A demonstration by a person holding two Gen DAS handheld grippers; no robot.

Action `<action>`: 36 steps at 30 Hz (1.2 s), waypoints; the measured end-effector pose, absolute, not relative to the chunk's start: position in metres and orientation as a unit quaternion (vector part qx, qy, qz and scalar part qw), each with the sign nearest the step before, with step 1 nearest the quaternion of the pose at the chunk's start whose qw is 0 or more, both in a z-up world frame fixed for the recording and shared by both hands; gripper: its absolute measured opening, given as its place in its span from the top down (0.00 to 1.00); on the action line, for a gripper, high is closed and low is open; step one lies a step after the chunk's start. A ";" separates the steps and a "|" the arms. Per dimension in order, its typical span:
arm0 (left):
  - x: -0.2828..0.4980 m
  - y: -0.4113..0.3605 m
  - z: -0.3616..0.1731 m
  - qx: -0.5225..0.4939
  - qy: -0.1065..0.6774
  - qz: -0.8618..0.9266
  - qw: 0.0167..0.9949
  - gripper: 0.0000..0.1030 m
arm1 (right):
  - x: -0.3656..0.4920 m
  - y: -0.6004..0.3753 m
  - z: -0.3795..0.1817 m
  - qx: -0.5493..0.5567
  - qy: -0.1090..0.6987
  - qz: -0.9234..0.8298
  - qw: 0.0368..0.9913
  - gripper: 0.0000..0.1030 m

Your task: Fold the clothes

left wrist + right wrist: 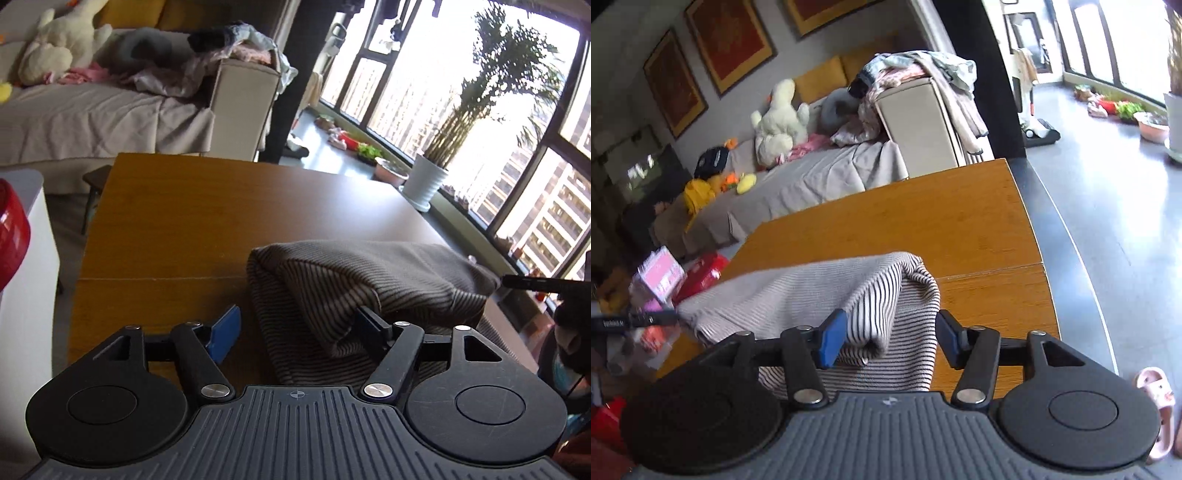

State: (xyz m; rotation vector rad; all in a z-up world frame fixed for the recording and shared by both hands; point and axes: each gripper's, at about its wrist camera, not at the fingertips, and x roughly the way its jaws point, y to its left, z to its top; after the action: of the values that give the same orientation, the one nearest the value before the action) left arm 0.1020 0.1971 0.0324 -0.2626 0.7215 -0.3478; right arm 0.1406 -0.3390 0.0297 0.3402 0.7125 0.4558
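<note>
Here both tongs, left (301, 332) and right (890, 338), gape wide around the striped garment (369, 280), no writing legible

The far half of the wooden table (229, 206) was left bare and passable, the near part was blocked by the bunched striped garment (365, 291), and a white cabinet (26, 295) was seen close off its left edge.

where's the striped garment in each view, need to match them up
Left wrist: the striped garment lies low and right of centre, bunched on the wooden table.
Right wrist: the striped garment sits low and centre-left, draped between the open fingers.
Shared landmark: white plush toy on the sofa.
</note>
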 end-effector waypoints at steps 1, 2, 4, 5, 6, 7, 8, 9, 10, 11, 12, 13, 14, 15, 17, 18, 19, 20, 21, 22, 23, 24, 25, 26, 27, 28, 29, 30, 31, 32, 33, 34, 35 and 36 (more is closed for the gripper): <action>0.105 0.200 0.033 -0.148 0.349 -0.172 0.909 0.21 | 0.142 -0.344 0.028 0.197 0.343 0.220 0.892 0.39; 0.108 0.200 0.033 -0.166 0.350 -0.175 0.905 0.18 | 0.144 -0.349 0.026 0.231 0.343 0.222 0.883 0.34; 0.116 0.199 0.029 -0.198 0.355 -0.184 0.895 0.15 | 0.149 -0.349 0.015 0.280 0.348 0.229 0.865 0.31; 0.119 0.198 0.026 -0.213 0.358 -0.188 0.889 0.14 | 0.151 -0.348 0.009 0.300 0.352 0.233 0.855 0.30; 0.123 0.194 0.021 -0.215 0.364 -0.189 0.886 0.13 | 0.153 -0.344 0.004 0.306 0.356 0.234 0.851 0.29; 0.127 0.190 0.017 -0.217 0.369 -0.191 0.883 0.11 | 0.156 -0.336 0.000 0.293 0.359 0.231 0.856 0.29; 0.131 0.186 0.013 -0.219 0.374 -0.192 0.880 0.11 | 0.158 -0.328 -0.004 0.280 0.362 0.228 0.860 0.29; 0.134 0.182 0.009 -0.221 0.380 -0.193 0.877 0.11 | 0.161 -0.318 -0.009 0.266 0.365 0.226 0.863 0.29; 0.138 0.178 0.004 -0.222 0.385 -0.194 0.874 0.11 | 0.165 -0.309 -0.014 0.254 0.369 0.227 0.865 0.29; 0.142 0.174 0.000 -0.224 0.390 -0.196 0.871 0.11 | 0.169 -0.300 -0.020 0.247 0.375 0.229 0.864 0.29; 0.145 0.170 -0.004 -0.226 0.396 -0.197 0.868 0.11 | 0.173 -0.292 -0.027 0.240 0.383 0.231 0.862 0.29; 0.149 0.167 -0.009 -0.228 0.401 -0.198 0.865 0.12 | 0.177 -0.284 -0.032 0.235 0.388 0.233 0.860 0.28; 0.153 0.163 -0.013 -0.230 0.406 -0.199 0.862 0.15 | 0.179 -0.277 -0.034 0.225 0.382 0.237 0.865 0.30; 0.157 0.159 -0.017 -0.231 0.412 -0.200 0.858 0.17 | 0.180 -0.269 -0.032 0.206 0.376 0.238 0.871 0.43; 0.164 0.152 -0.019 -0.225 0.414 -0.199 0.859 0.38 | 0.183 -0.257 -0.020 0.168 0.366 0.238 0.884 0.76; 0.168 0.149 -0.017 -0.217 0.412 -0.197 0.863 0.43 | 0.182 -0.256 -0.007 0.161 0.348 0.245 0.891 0.79; 0.169 0.149 -0.013 -0.212 0.405 -0.200 0.866 0.48 | 0.182 -0.258 0.006 0.160 0.329 0.257 0.894 0.79; 0.169 0.149 -0.010 -0.207 0.399 -0.204 0.870 0.49 | 0.181 -0.260 0.020 0.159 0.310 0.269 0.898 0.80; 0.169 0.149 -0.006 -0.203 0.393 -0.207 0.873 0.48 | 0.181 -0.261 0.031 0.153 0.295 0.275 0.902 0.80; 0.170 0.149 -0.002 -0.198 0.387 -0.210 0.876 0.48 | 0.180 -0.262 0.038 0.138 0.286 0.274 0.908 0.80; 0.170 0.149 0.002 -0.193 0.380 -0.214 0.879 0.47 | 0.180 -0.263 0.043 0.122 0.284 0.272 0.911 0.80; 0.169 0.148 -0.002 -0.187 0.385 -0.209 0.879 0.47 | 0.183 -0.264 0.042 0.111 0.292 0.266 0.912 0.80; 0.167 0.148 -0.006 -0.180 0.390 -0.203 0.880 0.46 | 0.186 -0.265 0.033 0.104 0.311 0.257 0.909 0.80; 0.165 0.148 -0.010 -0.173 0.395 -0.198 0.880 0.45 | 0.190 -0.266 0.021 0.095 0.335 0.242 0.905 0.79; 0.164 0.147 -0.014 -0.167 0.400 -0.192 0.880 0.45 | 0.193 -0.266 0.006 0.083 0.359 0.224 0.902 0.77; 0.162 0.147 -0.018 -0.160 0.405 -0.186 0.881 0.43 | 0.191 -0.269 -0.006 0.081 0.371 0.211 0.901 0.74; 0.158 0.147 -0.016 -0.153 0.403 -0.186 0.883 0.43 | 0.187 -0.275 -0.016 0.091 0.370 0.208 0.901 0.67; 0.155 0.147 -0.013 -0.147 0.400 -0.185 0.885 0.42 | 0.183 -0.281 -0.021 0.104 0.368 0.206 0.901 0.61; 0.151 0.148 -0.010 -0.140 0.397 -0.185 0.888 0.40 | 0.179 -0.286 -0.019 0.118 0.365 0.208 0.900 0.59; 0.147 0.148 -0.007 -0.134 0.395 -0.184 0.890 0.36 | 0.176 -0.291 -0.017 0.133 0.362 0.209 0.899 0.53; 0.143 0.148 -0.004 -0.127 0.392 -0.184 0.892 0.34 | 0.172 -0.296 -0.016 0.148 0.359 0.210 0.897 0.47; 0.141 0.151 0.001 -0.135 0.390 -0.190 0.891 0.31 | 0.169 -0.301 -0.014 0.162 0.356 0.212 0.896 0.46; 0.141 0.154 0.004 -0.150 0.388 -0.198 0.888 0.25 | 0.166 -0.303 -0.012 0.171 0.352 0.215 0.895 0.44; 0.141 0.157 0.005 -0.165 0.387 -0.204 0.884 0.22 | 0.165 -0.303 -0.010 0.171 0.347 0.219 0.896 0.40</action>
State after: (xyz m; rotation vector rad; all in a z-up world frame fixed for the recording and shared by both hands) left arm 0.1415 0.1567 0.0055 -0.3438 0.8055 -0.4251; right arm 0.1650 -0.3030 -0.0102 0.3536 0.7200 0.4542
